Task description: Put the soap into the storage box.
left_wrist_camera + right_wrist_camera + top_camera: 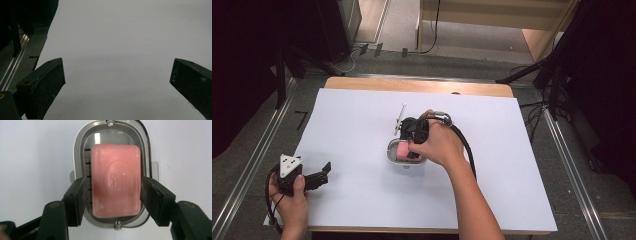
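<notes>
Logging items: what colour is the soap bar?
Pink soap bar, clearest in the right gripper view.

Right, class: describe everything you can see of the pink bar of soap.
The pink bar of soap is a rounded rectangular block, matte and waxy-looking, with an oval emblem pressed into its top face and a few pale scuffs near its corners. It lies flat inside a grey oval soap dish with slots along one inner side, on the white table cover. The right claw straddles it, one black jaw at each long side, close to or just touching the bar; contact cannot be confirmed.
</notes>
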A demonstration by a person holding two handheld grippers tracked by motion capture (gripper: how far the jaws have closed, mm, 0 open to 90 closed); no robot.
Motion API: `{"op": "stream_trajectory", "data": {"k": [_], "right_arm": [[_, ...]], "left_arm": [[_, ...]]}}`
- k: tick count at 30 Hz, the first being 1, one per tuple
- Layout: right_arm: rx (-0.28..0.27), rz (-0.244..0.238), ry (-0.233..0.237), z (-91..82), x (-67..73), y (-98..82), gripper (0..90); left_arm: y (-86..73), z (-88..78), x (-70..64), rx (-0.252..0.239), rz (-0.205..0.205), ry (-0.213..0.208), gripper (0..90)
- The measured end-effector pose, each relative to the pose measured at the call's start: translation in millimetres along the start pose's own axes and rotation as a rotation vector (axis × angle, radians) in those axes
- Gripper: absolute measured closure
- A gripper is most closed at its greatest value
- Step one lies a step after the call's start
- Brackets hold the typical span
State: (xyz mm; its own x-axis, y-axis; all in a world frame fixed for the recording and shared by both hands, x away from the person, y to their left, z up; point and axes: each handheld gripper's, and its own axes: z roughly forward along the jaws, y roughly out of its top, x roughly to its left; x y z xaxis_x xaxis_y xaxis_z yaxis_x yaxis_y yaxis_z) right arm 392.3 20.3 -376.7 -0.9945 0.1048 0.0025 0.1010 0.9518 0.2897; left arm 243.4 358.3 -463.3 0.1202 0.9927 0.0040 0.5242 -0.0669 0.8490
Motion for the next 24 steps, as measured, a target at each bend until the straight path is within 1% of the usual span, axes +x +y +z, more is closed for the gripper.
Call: {"op": "stream_trajectory", "data": {"k": [2, 3, 4, 5, 8, 10, 13, 16, 18, 21, 24], "right_arm": [[-0.013, 0.008, 0.0, -3.1, -0.5, -5.0, 40.5], [-0.007, 0.021, 0.002, -4.7, 0.0, -6.9, 40.4], [-0.013, 0.032, -0.002, -6.0, 0.1, -10.1, 40.1], [-0.017, 0.027, -0.005, -6.8, -0.7, -12.3, 39.8], [-0.025, 0.05, -0.011, -9.5, -0.9, -21.9, 37.0], [-0.03, 0.066, -0.008, -10.6, -1.2, -29.2, 33.8], [-0.034, 0.094, -0.021, -12.0, -0.8, -41.8, 26.9], [-0.044, 0.104, -0.032, -12.6, -0.9, -51.0, 21.1], [-0.048, 0.133, -0.032, -12.8, -0.5, -58.3, 17.2], [-0.049, 0.145, -0.049, -12.0, -0.2, -68.4, 13.4], [-0.059, 0.158, -0.062, -10.4, 0.1, -78.0, 12.3]], "left_arm": [[0.0, 0.1, 0.0, 0.001, 0.001, 0.0, 0.1], [0.0, 0.1, 0.0, 0.001, 0.001, 0.0, 0.1], [0.0, 0.1, 0.0, 0.001, 0.001, 0.0, 0.1], [0.0, 0.1, 0.0, 0.001, 0.001, 0.0, 0.1], [0.1, 0.0, -0.2, 0.001, 0.003, 0.001, 0.1], [0.1, 0.0, -0.3, 0.002, 0.004, 0.002, 0.1], [0.0, 0.2, -0.3, 0.001, 0.002, 0.003, 0.1], [0.0, 0.2, -0.6, 0.002, 0.001, 0.004, 0.1], [0.0, 0.2, -0.6, 0.001, 0.003, 0.004, 0.1], [0.0, 0.1, -0.6, 0.001, 0.004, 0.005, 0.1], [0.0, 0.0, -0.8, 0.002, 0.006, 0.005, 0.1]]}}
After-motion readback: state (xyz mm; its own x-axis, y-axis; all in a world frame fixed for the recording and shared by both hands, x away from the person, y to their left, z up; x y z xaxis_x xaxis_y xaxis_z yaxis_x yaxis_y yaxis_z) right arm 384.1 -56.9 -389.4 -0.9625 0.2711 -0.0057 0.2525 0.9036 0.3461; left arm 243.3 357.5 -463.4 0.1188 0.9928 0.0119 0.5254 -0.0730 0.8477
